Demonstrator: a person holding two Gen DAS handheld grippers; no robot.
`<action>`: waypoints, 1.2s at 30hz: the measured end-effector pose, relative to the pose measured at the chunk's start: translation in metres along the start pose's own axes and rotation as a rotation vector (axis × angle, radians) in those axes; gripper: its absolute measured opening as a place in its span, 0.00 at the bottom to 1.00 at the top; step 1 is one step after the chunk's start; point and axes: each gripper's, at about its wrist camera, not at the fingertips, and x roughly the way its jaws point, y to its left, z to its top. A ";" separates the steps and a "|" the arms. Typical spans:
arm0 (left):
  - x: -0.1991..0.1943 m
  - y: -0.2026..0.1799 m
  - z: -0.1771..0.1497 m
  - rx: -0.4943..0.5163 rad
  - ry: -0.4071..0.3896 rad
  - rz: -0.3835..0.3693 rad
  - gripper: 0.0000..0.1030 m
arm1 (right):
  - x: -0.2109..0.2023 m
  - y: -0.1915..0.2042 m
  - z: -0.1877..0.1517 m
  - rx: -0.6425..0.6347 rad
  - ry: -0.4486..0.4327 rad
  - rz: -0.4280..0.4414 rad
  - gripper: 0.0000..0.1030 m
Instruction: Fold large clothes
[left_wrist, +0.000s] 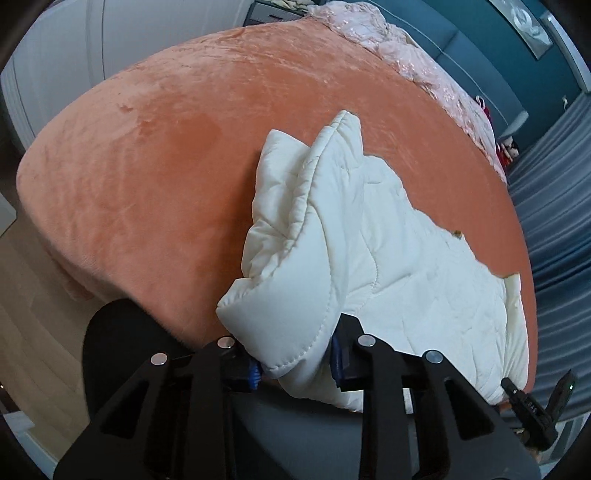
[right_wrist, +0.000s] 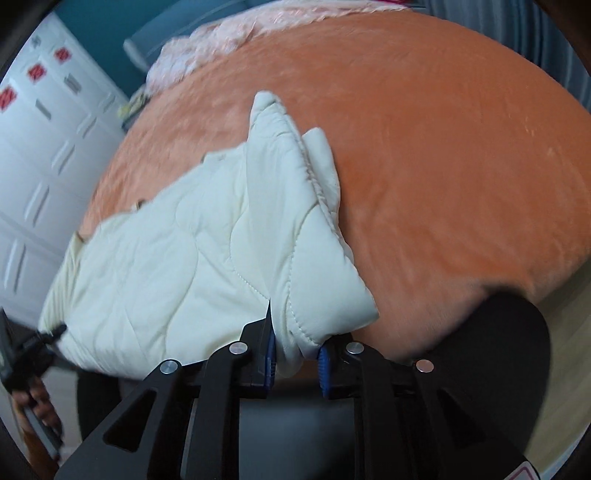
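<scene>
**Cream Against Orange: The Colours on the Bed**

The puffy cream-white quilted garment (left_wrist: 369, 236) carries curved stitch lines of the same pale tone. It lies on a plush salmon-orange velvet bedspread (left_wrist: 147, 166), plain and unpatterned. Beyond sits a crumpled pale pink shiny cover (left_wrist: 406, 55). The 2 black plastic grippers, left (left_wrist: 297, 363) and right (right_wrist: 295, 363), show bright blue pads (right_wrist: 270, 356) and round silver pins. The white panelled wardrobe (right_wrist: 44, 155) bears 3 red stickers. The wall (left_wrist: 461, 40) is teal.
</scene>
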 end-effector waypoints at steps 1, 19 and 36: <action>-0.005 0.006 -0.010 0.018 0.021 0.010 0.26 | -0.001 -0.002 -0.010 -0.018 0.045 -0.005 0.22; -0.040 -0.006 -0.035 0.002 -0.084 0.030 0.25 | -0.069 0.077 -0.005 -0.243 -0.100 0.069 0.05; -0.090 -0.147 -0.063 0.415 -0.180 -0.148 0.21 | 0.111 0.148 -0.032 -0.261 0.281 0.242 0.00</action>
